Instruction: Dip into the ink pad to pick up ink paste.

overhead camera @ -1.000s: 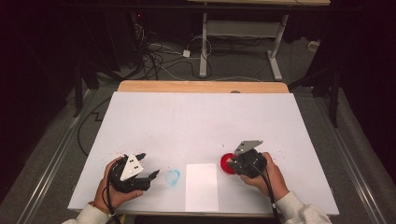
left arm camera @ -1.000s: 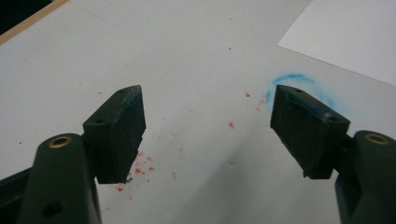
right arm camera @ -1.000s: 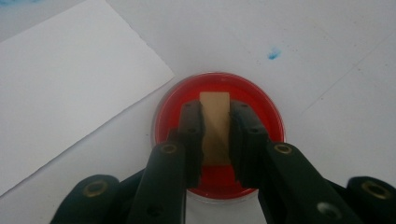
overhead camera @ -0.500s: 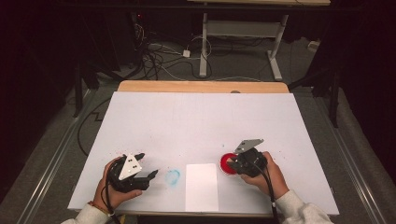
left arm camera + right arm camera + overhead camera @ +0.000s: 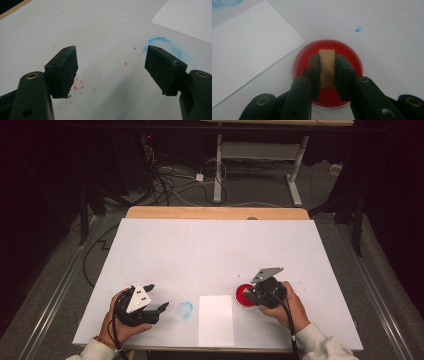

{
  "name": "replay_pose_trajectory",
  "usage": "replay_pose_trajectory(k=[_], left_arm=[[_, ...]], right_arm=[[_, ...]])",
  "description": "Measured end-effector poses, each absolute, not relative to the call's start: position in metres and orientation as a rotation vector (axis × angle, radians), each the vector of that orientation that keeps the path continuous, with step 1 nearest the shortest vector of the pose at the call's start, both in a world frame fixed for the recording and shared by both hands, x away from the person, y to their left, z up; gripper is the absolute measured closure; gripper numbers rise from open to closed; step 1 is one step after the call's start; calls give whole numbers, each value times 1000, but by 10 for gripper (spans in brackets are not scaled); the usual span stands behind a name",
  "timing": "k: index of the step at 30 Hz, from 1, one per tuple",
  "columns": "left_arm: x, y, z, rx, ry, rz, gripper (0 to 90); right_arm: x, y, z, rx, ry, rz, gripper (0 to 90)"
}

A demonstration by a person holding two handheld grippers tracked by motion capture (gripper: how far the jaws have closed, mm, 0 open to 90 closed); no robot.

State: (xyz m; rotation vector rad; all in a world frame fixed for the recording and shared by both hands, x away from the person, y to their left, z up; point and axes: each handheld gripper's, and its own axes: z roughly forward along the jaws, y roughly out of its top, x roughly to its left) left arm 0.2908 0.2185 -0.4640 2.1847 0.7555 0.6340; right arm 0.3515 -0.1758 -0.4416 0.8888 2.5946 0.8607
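Right tongs (image 5: pixel 327 72) clamp tan block (image 5: pixel 327 67) over round red dish (image 5: pixel 352 62).

A wide white tabletop (image 5: pixel 215 250) fills the middle of the high view, with a strip of pale wooden board (image 5: pixel 215 213) showing along its far edge. Beyond it the room is dark. A grey carpeted floor (image 5: pixel 260 190) carries a tangle of black cables (image 5: pixel 167 175) and the white metal legs of another table (image 5: pixel 257 157). Metal floor rails (image 5: pixel 55 295) run along both sides.
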Motion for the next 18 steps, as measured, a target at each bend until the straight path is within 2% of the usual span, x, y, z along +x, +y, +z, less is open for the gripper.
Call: replay_pose_trajectory(k=[18], left_arm=[[291, 221, -466, 2196, 773, 614, 257]], right_arm=[[337, -189, -394, 825, 2468, 1039, 758]])
